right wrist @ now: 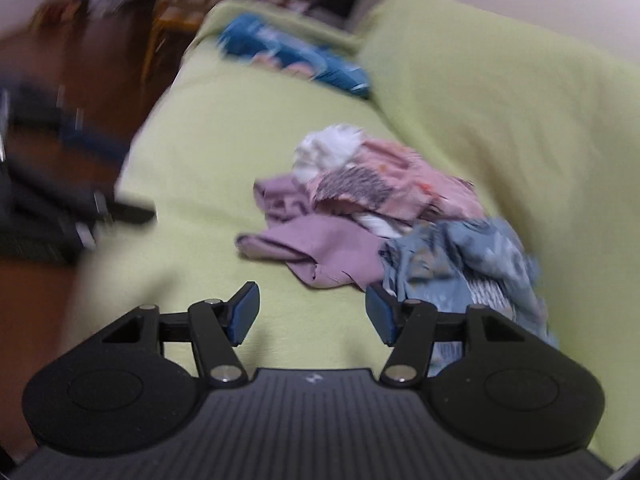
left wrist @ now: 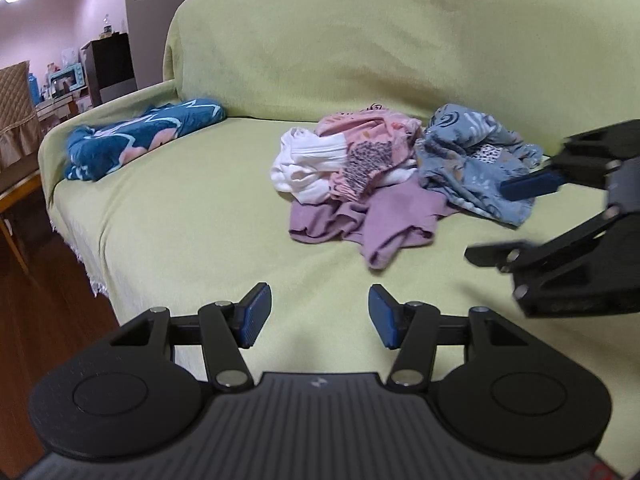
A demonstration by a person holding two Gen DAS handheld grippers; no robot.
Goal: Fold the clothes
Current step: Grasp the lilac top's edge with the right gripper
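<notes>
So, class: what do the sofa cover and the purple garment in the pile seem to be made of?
Sofa cover: probably soft woven cotton-like cloth, matte green, with a frayed fringe at its edge. Purple garment: likely thin knit jersey, matte, lying limp in soft folds. Neither weave shows clearly.

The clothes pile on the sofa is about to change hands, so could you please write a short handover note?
Left gripper: open, empty, over bare sofa cover.
Right gripper: open, empty, beside the blue patterned garment.
Pile mid-seat, all crumpled: white garment, pink patterned garment, mauve garment, plus the blue one.
Teal floral cloth lies apart near the armrest; whether it is folded I cannot tell.
Done: nothing from the pile folded.
Left: fold every piece in the pile.
</notes>
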